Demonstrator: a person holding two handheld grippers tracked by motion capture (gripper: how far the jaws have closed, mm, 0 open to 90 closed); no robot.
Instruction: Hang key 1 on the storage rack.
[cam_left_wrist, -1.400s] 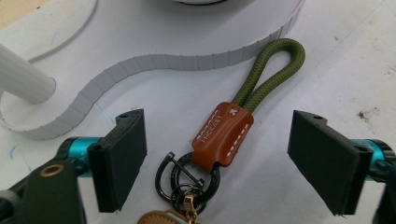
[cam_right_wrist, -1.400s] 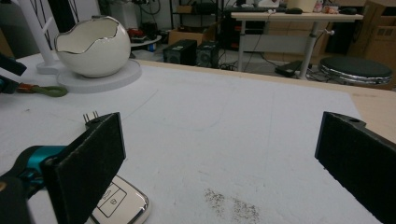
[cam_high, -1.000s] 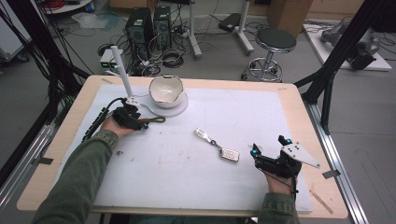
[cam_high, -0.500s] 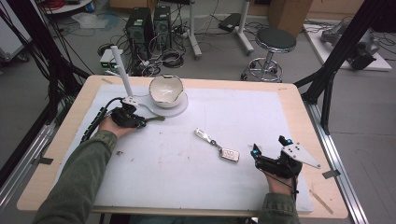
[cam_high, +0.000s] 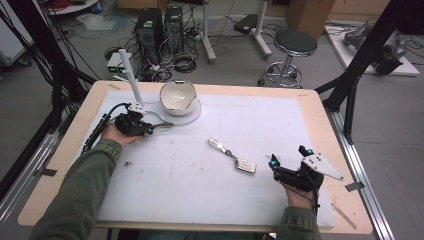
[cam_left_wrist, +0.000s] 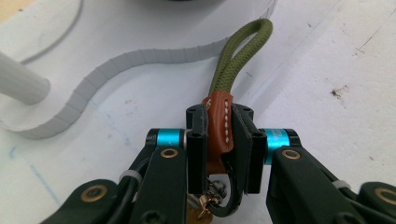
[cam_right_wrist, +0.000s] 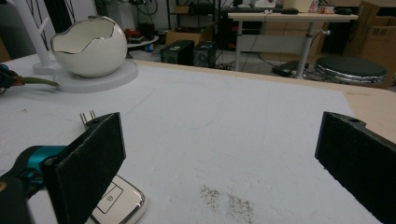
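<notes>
Jaws of our left gripper (cam_left_wrist: 219, 135) clamp a brown tab with its green loop (cam_left_wrist: 236, 56) ahead, while our right gripper (cam_right_wrist: 219, 154) gapes, key fob (cam_right_wrist: 114, 200) beside its left jaw.

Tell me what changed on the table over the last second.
Almost nothing. The left gripper stays shut on the brown tab of the green loop strap beside the white stand, perhaps shifted slightly. The right gripper stays open next to the key fob. The egg-shaped bowl and the fob have not moved.
</notes>
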